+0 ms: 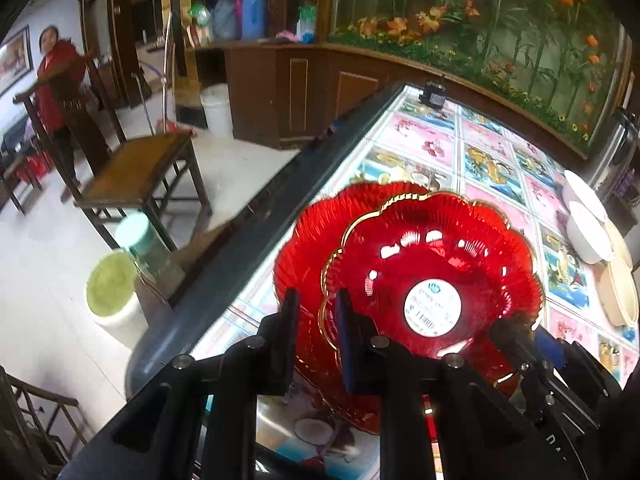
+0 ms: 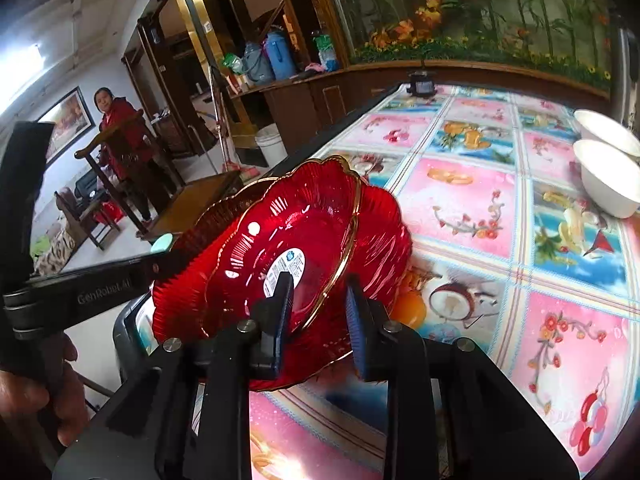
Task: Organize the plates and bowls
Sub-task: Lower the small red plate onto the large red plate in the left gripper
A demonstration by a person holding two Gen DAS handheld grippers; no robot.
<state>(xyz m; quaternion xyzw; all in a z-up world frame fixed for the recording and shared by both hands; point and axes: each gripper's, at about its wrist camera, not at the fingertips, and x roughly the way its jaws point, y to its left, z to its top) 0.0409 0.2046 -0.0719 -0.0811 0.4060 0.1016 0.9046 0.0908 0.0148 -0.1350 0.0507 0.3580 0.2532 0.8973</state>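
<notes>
A red glass plate with a gold scalloped rim and a white sticker [image 1: 432,276] [image 2: 288,256] sits tilted above a second, plain red plate [image 1: 304,232] [image 2: 384,240] on the table's left edge. My left gripper [image 1: 316,312] straddles the gold-rimmed plate's left rim with a gap between the jaws. My right gripper [image 2: 318,304] straddles the same plate's near rim, jaws apart. The left gripper also shows in the right wrist view [image 2: 160,244], touching the plate's far rim. White bowls [image 1: 588,236] [image 2: 608,176] stand at the right.
The table carries a bright fruit-and-flower patterned cloth [image 2: 500,240]. A small dark jar [image 2: 420,84] stands at the far edge. A wooden chair [image 1: 136,172], two buckets [image 1: 116,292] and a person in red [image 1: 56,84] are on the floor at the left.
</notes>
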